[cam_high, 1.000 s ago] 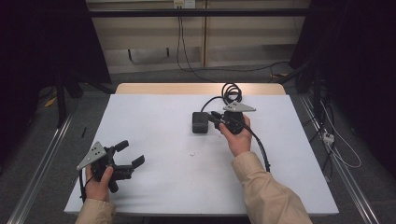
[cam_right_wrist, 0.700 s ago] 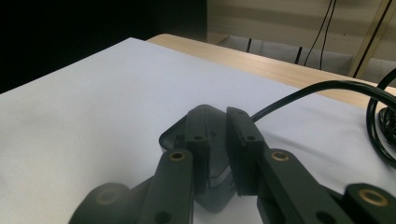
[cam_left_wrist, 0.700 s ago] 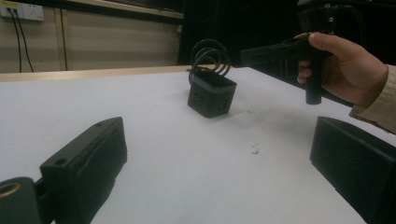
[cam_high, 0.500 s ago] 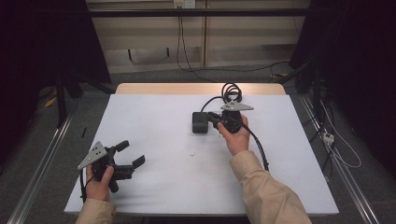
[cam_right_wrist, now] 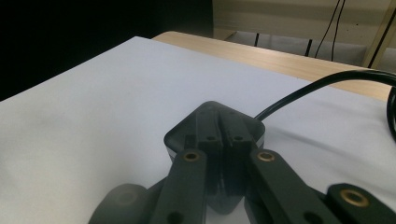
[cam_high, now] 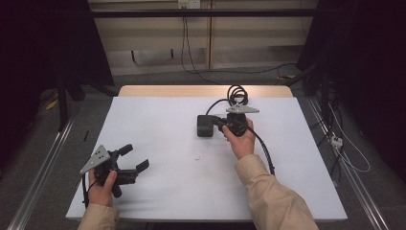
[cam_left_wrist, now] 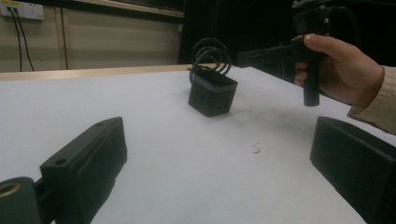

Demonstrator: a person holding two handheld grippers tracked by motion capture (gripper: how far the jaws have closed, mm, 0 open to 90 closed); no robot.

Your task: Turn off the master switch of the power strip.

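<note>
Your right gripper (cam_high: 218,122) has just been closing its jaws, now shut above the black boxy plastic power adapter (cam_high: 205,125) lying just beyond and below them; reopen wide, then straddle it.

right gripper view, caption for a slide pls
Right gripper with jaws closed over a black power adapter on the white table, cable trailing away.

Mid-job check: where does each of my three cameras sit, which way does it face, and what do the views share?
High view: above the person's side of the table, facing forward and down; both forearms, left gripper, right gripper.
Left gripper view: rides the left gripper, faces across the table to the black adapter; own jaws wide apart.
Right gripper view: rides the right gripper; jaws shut over the adapter's top.
Shared: the adapter and its cable.
</note>
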